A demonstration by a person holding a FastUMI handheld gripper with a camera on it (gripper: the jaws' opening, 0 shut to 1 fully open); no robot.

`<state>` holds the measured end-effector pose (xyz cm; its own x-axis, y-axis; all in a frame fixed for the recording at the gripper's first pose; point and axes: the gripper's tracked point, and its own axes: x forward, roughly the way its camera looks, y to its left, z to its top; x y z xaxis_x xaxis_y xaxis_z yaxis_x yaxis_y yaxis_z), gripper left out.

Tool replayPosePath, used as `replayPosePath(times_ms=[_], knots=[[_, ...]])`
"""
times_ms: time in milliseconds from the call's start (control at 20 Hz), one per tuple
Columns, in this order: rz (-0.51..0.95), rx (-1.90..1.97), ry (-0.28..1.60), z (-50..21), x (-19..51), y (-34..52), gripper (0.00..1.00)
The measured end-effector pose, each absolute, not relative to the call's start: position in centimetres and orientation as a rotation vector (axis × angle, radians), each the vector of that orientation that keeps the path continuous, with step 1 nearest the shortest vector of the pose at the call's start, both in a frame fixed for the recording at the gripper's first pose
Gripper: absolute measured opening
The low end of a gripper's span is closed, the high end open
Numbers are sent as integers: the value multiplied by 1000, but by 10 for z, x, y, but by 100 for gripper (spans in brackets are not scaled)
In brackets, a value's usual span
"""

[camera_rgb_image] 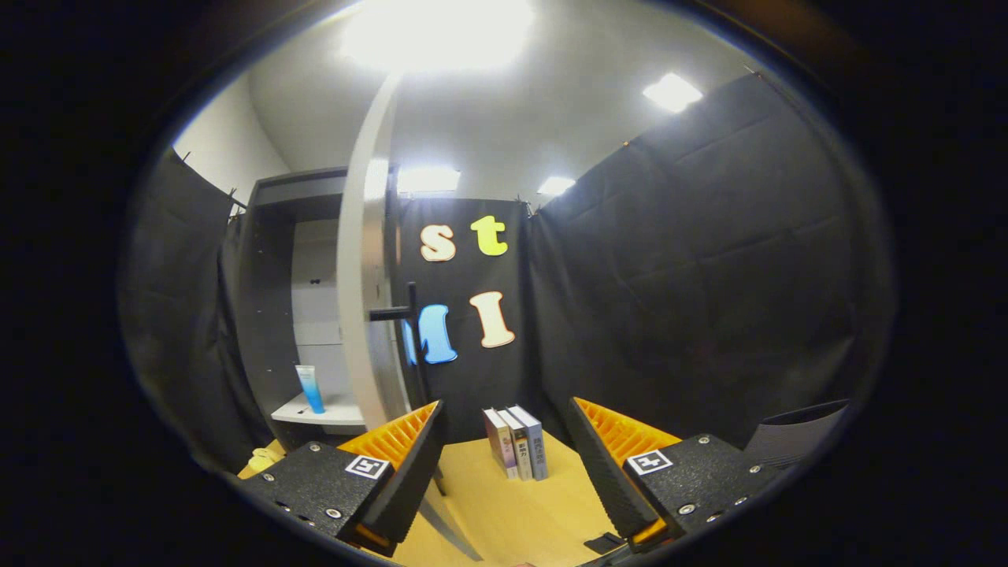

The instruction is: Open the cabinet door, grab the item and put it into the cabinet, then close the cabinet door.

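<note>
Gripper with fingers spread apart and empty; door-closing step judged to be in hand.

Nothing is held between the fingers. Just ahead of them, at 12 o'clock on the wooden table, three books are stood upright together. At 11 o'clock, the one cabinet door is seen edge-on and swung open, its single dark handle projecting toward the gripper. Beyond it, at 10 o'clock, one tube is stood upright on a shelf inside the cabinet. Placement is therefore judged complete. For the next move, the door is to be pushed shut.
</note>
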<state>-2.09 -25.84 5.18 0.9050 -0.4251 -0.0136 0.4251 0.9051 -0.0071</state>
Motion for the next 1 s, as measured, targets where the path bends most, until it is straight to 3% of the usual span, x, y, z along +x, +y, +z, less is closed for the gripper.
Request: replayPosePath(times_ms=[400,1000], knots=[[-552,-22,72,47,9,-278,93],[-439,-62,69,48,17,-213,92]])
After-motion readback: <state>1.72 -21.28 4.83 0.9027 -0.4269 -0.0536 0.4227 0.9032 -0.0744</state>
